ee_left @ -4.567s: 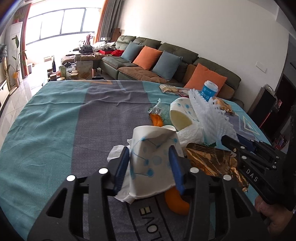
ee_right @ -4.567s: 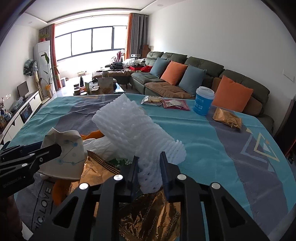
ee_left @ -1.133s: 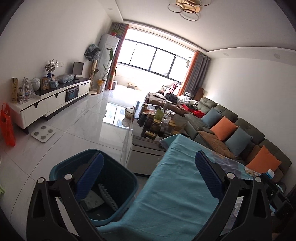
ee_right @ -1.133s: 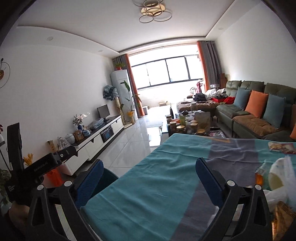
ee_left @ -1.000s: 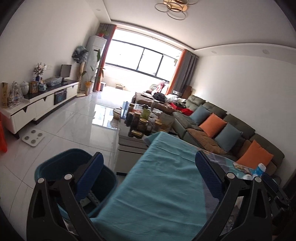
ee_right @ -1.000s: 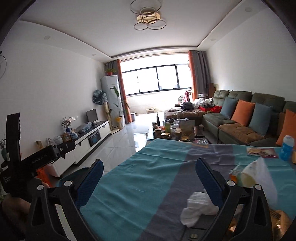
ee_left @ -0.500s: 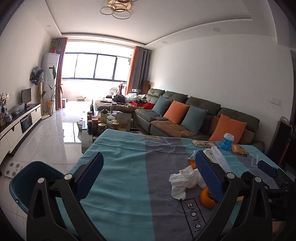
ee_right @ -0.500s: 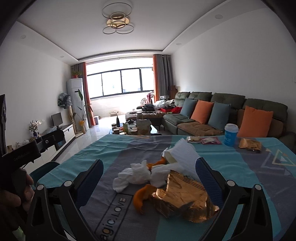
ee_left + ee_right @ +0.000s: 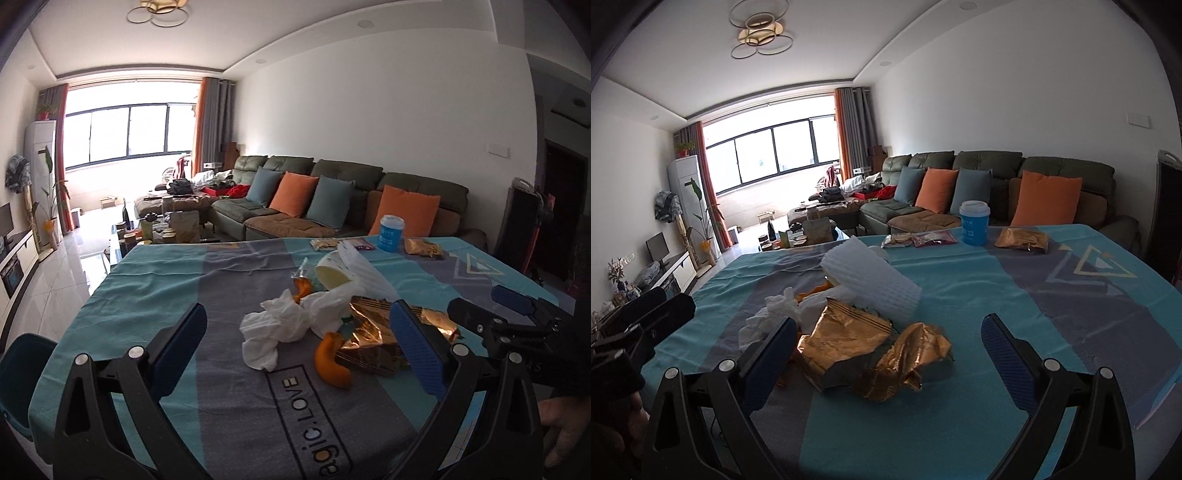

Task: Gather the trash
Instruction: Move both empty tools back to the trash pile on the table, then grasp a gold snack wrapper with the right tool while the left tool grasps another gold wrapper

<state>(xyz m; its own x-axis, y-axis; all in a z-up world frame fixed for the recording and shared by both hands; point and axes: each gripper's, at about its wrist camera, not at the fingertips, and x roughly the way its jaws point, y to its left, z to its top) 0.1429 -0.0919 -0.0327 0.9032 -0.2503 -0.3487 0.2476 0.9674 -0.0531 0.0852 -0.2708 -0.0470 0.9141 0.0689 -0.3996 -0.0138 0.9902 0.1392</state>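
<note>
Both grippers are up over the table with nothing in them. The left gripper (image 9: 299, 347) has its blue pads spread wide, and so does the right gripper (image 9: 886, 354), jaws wide apart.

The table is covered in a teal and grey tablecloth (image 9: 155, 291) with "magic.LOVE" printed near the bottom centre of the left view. The trash pile sits mid-frame in both views: a crumpled white tissue (image 9: 273, 332), an orange peel (image 9: 330, 363) just beside it, a gold foil wrapper (image 9: 849, 343) lying crinkled in the centre of the right view, and a white foam fruit net (image 9: 875, 284) resting behind it, touching the pile. A pale paper cup (image 9: 332, 275) lies on its side under the net.

Further back, upper right of the cloth, a blue cup with a white lid (image 9: 975, 221) stands upright, with a small gold snack bag (image 9: 1021, 240) to its right and flat snack packets (image 9: 916, 239) to its left.

A teal bin (image 9: 22, 380) peeks in at the lower left edge of the left view, off the table's corner. Behind it all is a green sofa (image 9: 990, 173) with orange and blue cushions, a big bright window (image 9: 125, 134) and glossy white floor tiles.
</note>
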